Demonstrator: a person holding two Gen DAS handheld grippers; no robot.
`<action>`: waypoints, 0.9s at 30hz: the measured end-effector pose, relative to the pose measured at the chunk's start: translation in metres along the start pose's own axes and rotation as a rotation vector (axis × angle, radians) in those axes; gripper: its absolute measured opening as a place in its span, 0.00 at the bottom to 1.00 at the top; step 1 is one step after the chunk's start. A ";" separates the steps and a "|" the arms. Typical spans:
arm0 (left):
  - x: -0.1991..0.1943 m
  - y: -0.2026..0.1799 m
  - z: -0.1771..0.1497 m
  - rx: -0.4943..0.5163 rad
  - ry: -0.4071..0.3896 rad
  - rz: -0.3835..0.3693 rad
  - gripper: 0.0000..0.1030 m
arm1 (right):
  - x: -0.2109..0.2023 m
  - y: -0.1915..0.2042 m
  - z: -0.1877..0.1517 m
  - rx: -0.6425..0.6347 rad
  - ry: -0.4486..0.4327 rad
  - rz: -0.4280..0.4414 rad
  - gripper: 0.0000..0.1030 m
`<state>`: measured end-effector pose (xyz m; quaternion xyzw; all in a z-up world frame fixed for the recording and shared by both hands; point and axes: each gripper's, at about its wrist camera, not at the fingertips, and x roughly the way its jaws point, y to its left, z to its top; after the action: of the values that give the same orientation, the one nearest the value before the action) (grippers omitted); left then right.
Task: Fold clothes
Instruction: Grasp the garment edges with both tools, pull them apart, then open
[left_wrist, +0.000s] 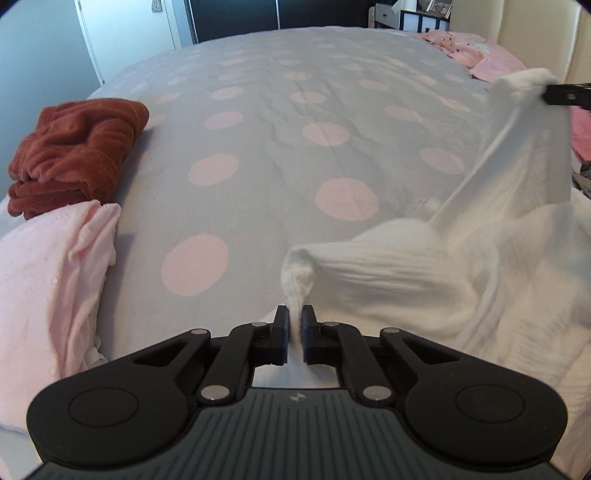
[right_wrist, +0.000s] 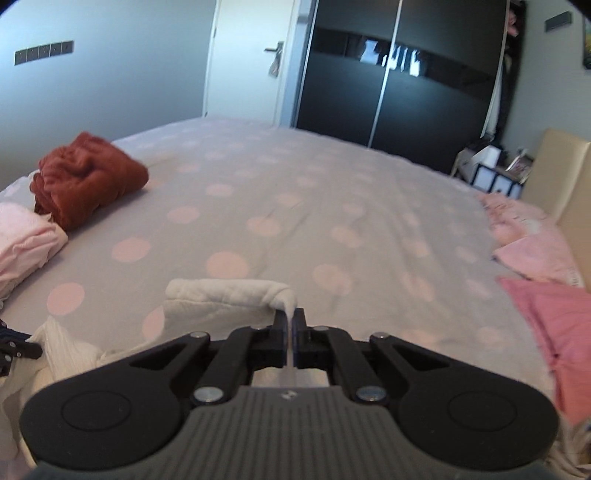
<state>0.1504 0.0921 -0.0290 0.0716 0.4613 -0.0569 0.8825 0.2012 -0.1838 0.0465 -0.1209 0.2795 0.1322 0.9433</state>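
White ribbed garment (left_wrist: 424, 266) hangs between our two grippers above the polka-dot bed (left_wrist: 277, 122): the left gripper (left_wrist: 294, 325) has its fingers pinched tight on one bunched edge, the right gripper (right_wrist: 290, 332) clamped on another. Rust-red folded towel (left_wrist: 74, 155) sits at ten o'clock.
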 end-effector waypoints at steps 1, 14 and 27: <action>-0.004 0.000 -0.002 0.002 -0.006 0.001 0.04 | -0.016 -0.009 -0.004 0.013 -0.007 -0.017 0.03; -0.038 0.016 -0.060 0.082 0.086 0.142 0.04 | -0.132 -0.093 -0.147 0.105 0.213 -0.228 0.03; -0.039 0.016 -0.083 0.109 0.190 0.130 0.12 | -0.135 -0.124 -0.230 0.206 0.460 -0.182 0.04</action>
<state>0.0635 0.1242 -0.0425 0.1541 0.5336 -0.0177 0.8314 0.0172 -0.3935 -0.0460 -0.0756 0.4864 -0.0133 0.8703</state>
